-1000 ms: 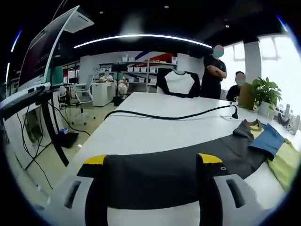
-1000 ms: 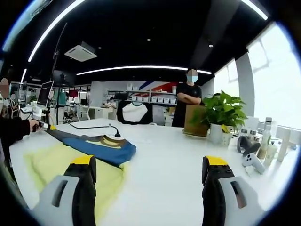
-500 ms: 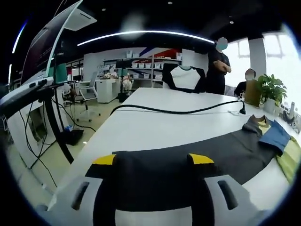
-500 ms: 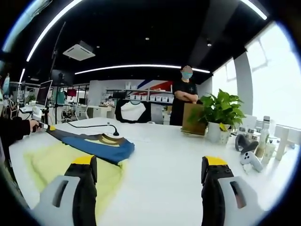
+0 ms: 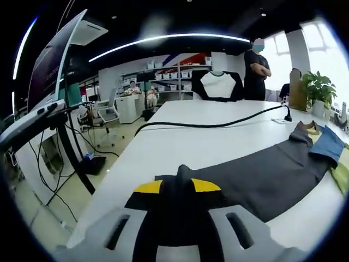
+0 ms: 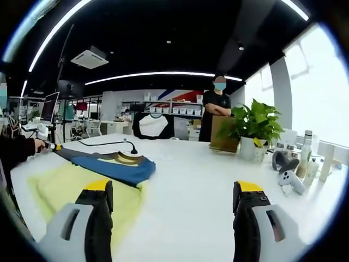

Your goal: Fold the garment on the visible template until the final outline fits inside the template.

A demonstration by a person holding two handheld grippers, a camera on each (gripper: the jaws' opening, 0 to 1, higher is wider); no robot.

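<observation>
yellow tips on the left gripper (image 5: pixel 177 186) sit close together at the bottom middle of the left gripper view, and a bit of the dark sleeve (image 5: pixel 256 177) pokes up between them, so it is pinching the cloth. the sleeve runs from there across the white table (image 5: pixel 180 144) to the right edge, where it joins the blue part of the garment (image 5: pixel 329 146). past it, a black cable (image 5: pixel 212 124) lies across the table. far back, at the top middle, a black and white shirt (image 5: pixel 218 85) hangs up.

in the right gripper view, the right gripper (image 6: pixel 170 191) has its two jaws wide apart at the bottom, with nothing between them. the garment (image 6: pixel 82 177) lies at the lower left, yellow near and blue (image 6: pixel 117 166) behind. a hand (image 6: pixel 39 144) at the left edge is at the sleeve end. a green plant (image 6: pixel 255 128) stands further back on the right, and a person (image 6: pixel 212 114) stands behind the table.
</observation>
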